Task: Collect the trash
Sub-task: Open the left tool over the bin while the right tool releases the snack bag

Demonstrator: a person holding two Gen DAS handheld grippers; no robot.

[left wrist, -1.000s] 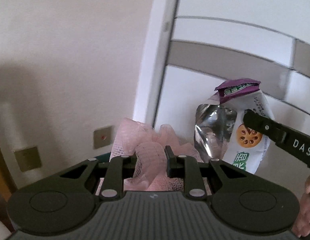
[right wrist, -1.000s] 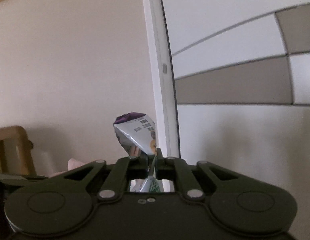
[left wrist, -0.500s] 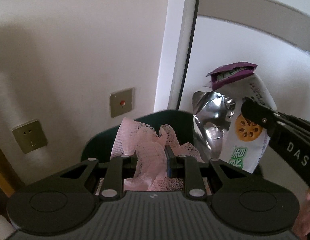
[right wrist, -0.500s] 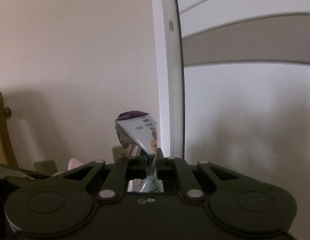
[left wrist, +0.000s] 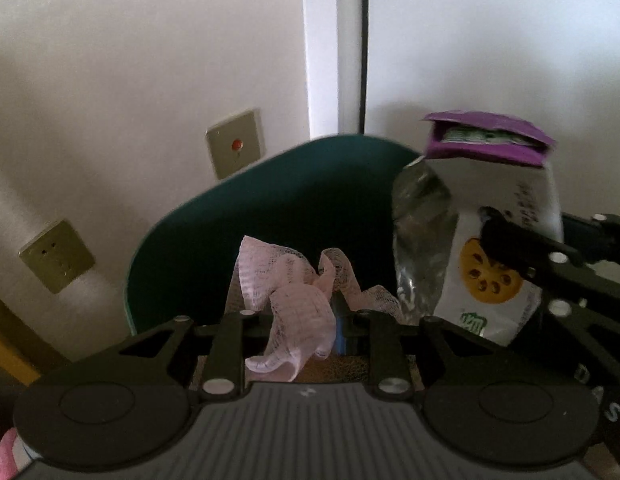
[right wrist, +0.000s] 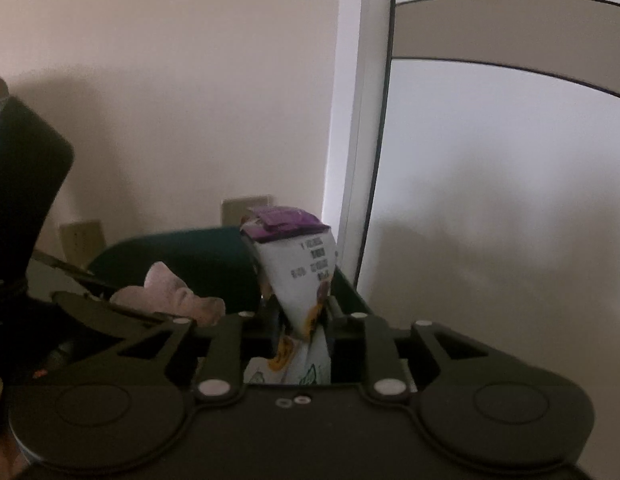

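My left gripper [left wrist: 294,312] is shut on a crumpled pink mesh cloth [left wrist: 294,300], though its jaws are opening slightly. It hangs over the mouth of a dark green bin [left wrist: 182,248]. My right gripper [right wrist: 304,312] is beside it on the right, over the same bin [right wrist: 182,248]. Its jaws are opening, and the white and purple snack wrapper [right wrist: 298,264] stands loose between them with a gap on each side. In the left wrist view the wrapper [left wrist: 490,280] shows its silver lining, with a right finger [left wrist: 510,248] across it. The pink cloth [right wrist: 170,296] shows at the right wrist view's lower left.
The bin stands against a pale wall with two sockets [left wrist: 56,256] and a switch plate [left wrist: 235,148]. A white door frame [left wrist: 322,40] and a white and grey panelled door [right wrist: 510,160] rise behind it on the right. A wooden edge [left wrist: 6,340] is at the far left.
Both grippers have tilted down and sunk toward the wall's foot, bringing the green bin into view under them. The right jaws have parted from the wrapper they pinched.
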